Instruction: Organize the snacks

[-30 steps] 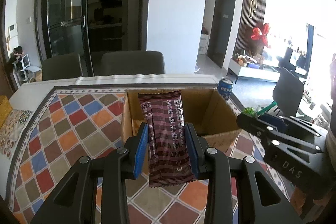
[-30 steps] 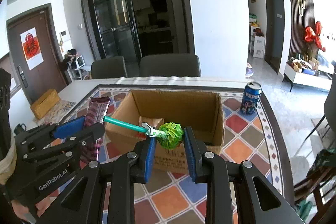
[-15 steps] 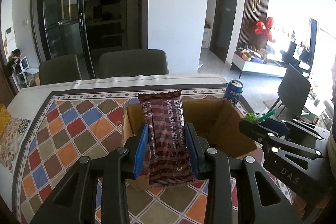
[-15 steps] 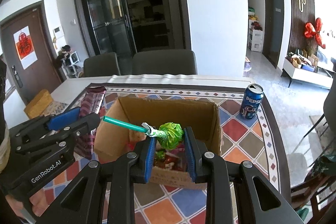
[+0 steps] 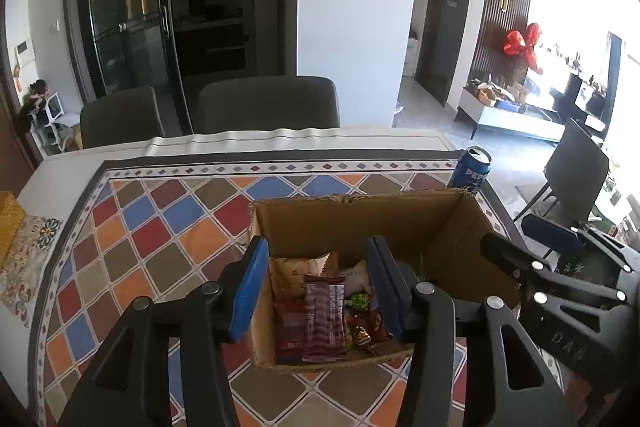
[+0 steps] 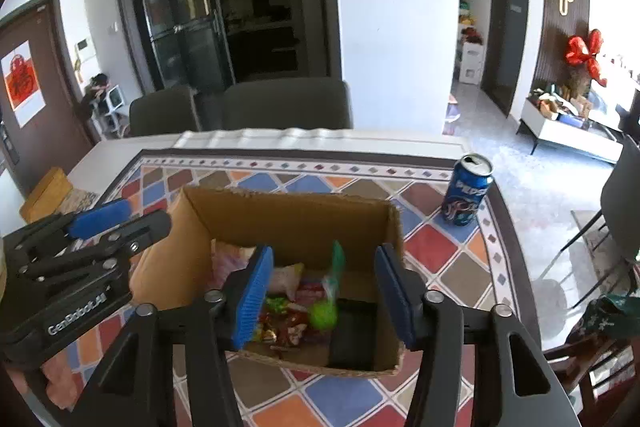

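Hand-held gripper (image 5: 316, 291) open, box (image 5: 460, 227) holding snacks (image 5: 324, 319)

A dining area in a lived-in home.

A table (image 6: 120, 147) with a colourful diamond-patterned cloth (image 6: 432, 247) has grey upholstered chairs (image 6: 286, 103) behind it. Beyond are glass-fronted dark cabinets (image 6: 176, 23), a brown entrance door (image 6: 32, 87), a red bow decoration (image 6: 584, 55) and a low sideboard (image 6: 568, 131).

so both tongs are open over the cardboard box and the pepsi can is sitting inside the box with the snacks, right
Not quite. Both tongs, left and right, are open over the cardboard box, having just been opening, with nothing gripped. But the Pepsi can stands outside the box, on the patterned tablecloth beyond its far right corner. The right wrist view shows this.
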The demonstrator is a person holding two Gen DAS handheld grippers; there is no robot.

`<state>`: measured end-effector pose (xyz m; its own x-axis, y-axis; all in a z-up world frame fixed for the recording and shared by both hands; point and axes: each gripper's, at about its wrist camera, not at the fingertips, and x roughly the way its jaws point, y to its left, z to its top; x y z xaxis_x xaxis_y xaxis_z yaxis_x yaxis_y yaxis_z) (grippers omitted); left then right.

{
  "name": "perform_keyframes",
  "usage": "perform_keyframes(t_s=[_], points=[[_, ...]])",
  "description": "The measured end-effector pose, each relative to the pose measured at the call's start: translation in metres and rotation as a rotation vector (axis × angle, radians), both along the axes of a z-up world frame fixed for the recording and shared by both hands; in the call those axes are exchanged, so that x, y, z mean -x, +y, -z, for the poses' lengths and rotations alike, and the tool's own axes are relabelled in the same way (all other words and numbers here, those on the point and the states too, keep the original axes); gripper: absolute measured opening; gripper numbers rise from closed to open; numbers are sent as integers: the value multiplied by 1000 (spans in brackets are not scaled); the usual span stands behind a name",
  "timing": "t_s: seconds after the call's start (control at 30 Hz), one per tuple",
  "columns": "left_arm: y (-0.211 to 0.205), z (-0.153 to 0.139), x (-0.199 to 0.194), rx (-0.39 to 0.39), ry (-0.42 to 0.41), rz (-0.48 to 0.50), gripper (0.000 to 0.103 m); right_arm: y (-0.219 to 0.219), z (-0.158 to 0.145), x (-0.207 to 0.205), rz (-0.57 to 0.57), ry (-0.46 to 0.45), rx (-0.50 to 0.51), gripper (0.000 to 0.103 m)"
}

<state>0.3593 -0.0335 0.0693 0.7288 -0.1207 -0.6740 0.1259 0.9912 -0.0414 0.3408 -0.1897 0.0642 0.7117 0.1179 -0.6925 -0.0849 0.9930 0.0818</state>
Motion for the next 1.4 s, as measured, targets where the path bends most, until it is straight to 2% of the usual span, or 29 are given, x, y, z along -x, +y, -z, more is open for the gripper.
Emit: perform_keyframes(t_s=[0.33,0.6,0.67,0.87,1.07,1.4], points=[[6,-7,49,-27,-69,-2,66,-1,-9,37,-19,-44,0,55],[18,-20,93,28,-105,3,75,3,-22,79,-16,-96,22,55],[19,-22,104,36,-112,7,79,4,-27,93,-8,-124,38,64],[21,-27,146,-1,-181,-13,87,6,-38,132,13,-200,58,75],[25,-30,182,-5,-233,-29,95,6,-40,164,30,-225,44,77],[30,-33,224,15,-274,-59,101,5,-41,207,44,-237,38,80]])
